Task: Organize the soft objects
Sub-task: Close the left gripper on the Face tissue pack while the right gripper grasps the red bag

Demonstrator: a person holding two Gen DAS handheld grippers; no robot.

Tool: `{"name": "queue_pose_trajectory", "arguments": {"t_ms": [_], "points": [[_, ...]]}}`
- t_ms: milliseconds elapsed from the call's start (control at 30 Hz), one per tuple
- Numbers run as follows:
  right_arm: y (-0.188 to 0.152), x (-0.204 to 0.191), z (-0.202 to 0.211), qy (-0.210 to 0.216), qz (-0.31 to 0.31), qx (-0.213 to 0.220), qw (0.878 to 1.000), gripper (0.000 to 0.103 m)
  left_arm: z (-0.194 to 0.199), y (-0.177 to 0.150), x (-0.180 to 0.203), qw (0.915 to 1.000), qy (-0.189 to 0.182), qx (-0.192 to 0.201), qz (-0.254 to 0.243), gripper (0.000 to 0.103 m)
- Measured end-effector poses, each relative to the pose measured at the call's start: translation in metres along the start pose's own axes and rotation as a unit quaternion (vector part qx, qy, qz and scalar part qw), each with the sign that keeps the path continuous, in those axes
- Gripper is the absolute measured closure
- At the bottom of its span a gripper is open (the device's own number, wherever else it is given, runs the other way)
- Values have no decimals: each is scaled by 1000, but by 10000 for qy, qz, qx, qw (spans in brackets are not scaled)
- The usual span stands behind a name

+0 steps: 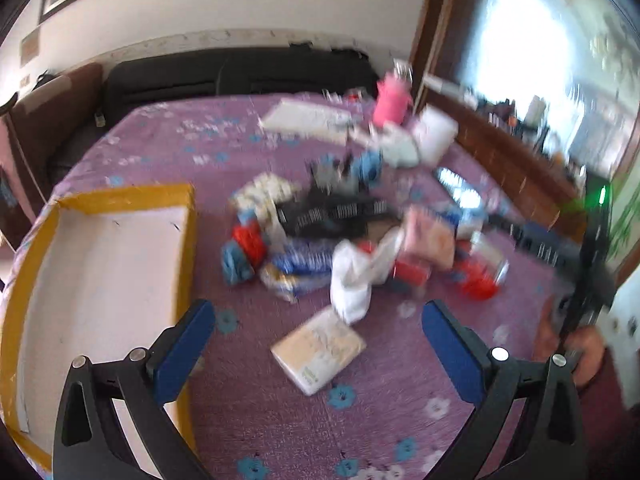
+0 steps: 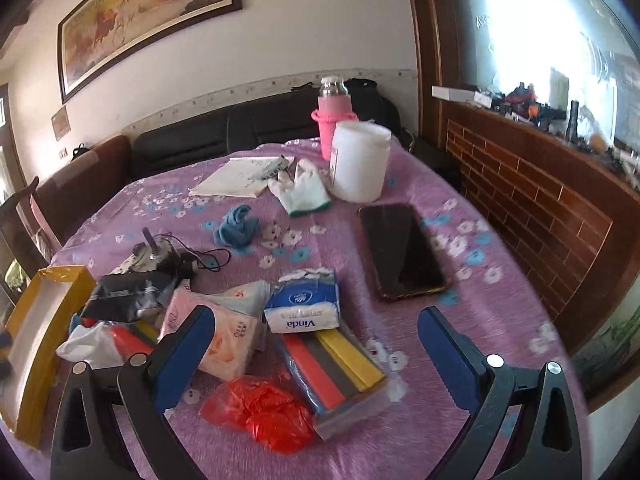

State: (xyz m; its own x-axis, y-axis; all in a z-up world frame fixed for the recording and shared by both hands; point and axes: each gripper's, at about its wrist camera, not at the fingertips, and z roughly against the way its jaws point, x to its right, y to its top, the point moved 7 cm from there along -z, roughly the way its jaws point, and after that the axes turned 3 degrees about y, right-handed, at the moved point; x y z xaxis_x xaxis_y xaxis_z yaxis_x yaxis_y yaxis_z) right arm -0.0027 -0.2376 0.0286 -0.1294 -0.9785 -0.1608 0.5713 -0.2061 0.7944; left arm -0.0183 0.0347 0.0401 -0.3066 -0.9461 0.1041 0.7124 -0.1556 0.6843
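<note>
Black sofa (image 2: 260, 128) – framed painting (image 2: 140, 20) above (bright window (image 2: 520, 32)).

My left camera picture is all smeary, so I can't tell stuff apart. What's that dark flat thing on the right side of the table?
Observer: It's a phone, lying flat with its screen dark.
Operator: Is my other gripper holding anything?
Observer: No. The right gripper is open, with nothing gripped between its fingers.
Operator: What's the blue and white packet?
Observer: A tissue pack with "Vinda" printed on it, lying beside a pink tissue pack.
</note>
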Motion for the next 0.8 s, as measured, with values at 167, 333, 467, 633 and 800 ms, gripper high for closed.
{"name": "queue_pose_trajectory", "arguments": {"t_ms": [167, 333, 467, 633, 800], "points": [[-11, 21, -19, 257, -482, -242, 9982, 1, -43, -27, 11, 9979, 40, -463, -456, 2], [-15, 38, -26, 286, -908, -377, 9947, 1, -67, -37, 8, 9959, 41, -721, -544, 30], [-18, 34, -29, 342, -889, -483, 9943, 1, -71, -37, 9, 9963, -24, -660, -550, 31], [-24, 25, -36, 456, -750, -707, 9936, 1, -73, -37, 11, 9966, -68, -664, -479, 31], [-26, 21, -35, 542, -732, -774, 9928, 1, -80, -35, 17, 9958, 0, -708, -580, 34]]}}
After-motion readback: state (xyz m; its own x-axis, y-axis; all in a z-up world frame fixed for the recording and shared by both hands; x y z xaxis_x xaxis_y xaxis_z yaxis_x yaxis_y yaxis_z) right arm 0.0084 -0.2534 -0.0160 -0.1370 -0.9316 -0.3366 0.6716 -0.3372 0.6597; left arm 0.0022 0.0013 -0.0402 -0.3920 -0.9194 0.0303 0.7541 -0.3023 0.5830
